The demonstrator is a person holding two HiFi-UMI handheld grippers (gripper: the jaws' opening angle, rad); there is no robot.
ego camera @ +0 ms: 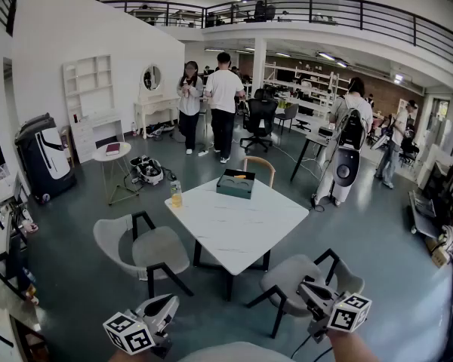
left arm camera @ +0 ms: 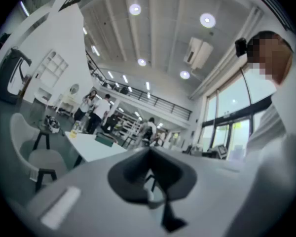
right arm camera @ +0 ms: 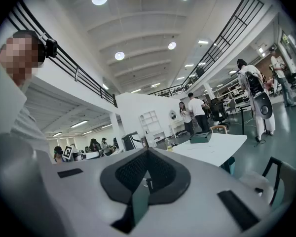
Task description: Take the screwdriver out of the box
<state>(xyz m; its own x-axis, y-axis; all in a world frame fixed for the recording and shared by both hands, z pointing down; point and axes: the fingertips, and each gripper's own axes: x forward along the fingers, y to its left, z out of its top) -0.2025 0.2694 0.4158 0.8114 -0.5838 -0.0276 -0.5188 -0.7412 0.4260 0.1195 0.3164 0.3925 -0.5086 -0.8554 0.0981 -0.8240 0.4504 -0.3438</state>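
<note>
A dark green box [ego camera: 235, 183] stands near the far edge of the white table [ego camera: 234, 225], with something small and orange showing at its top; I cannot make out the screwdriver itself. The box also shows in the left gripper view [left arm camera: 104, 140] and the right gripper view [right arm camera: 201, 137], far ahead. My left gripper [ego camera: 168, 302] and right gripper [ego camera: 303, 287] are held low, well short of the table, and point up and forward. In their own views the left gripper [left arm camera: 149, 152] and right gripper [right arm camera: 148, 152] have their jaws pressed together, holding nothing.
A bottle [ego camera: 176, 194] stands at the table's left corner. Grey chairs stand at the near left [ego camera: 147, 249] and near right [ego camera: 306, 277], and a wooden chair [ego camera: 258, 164] stands behind the box. People [ego camera: 211, 100] stand farther back, by a round side table [ego camera: 112, 153].
</note>
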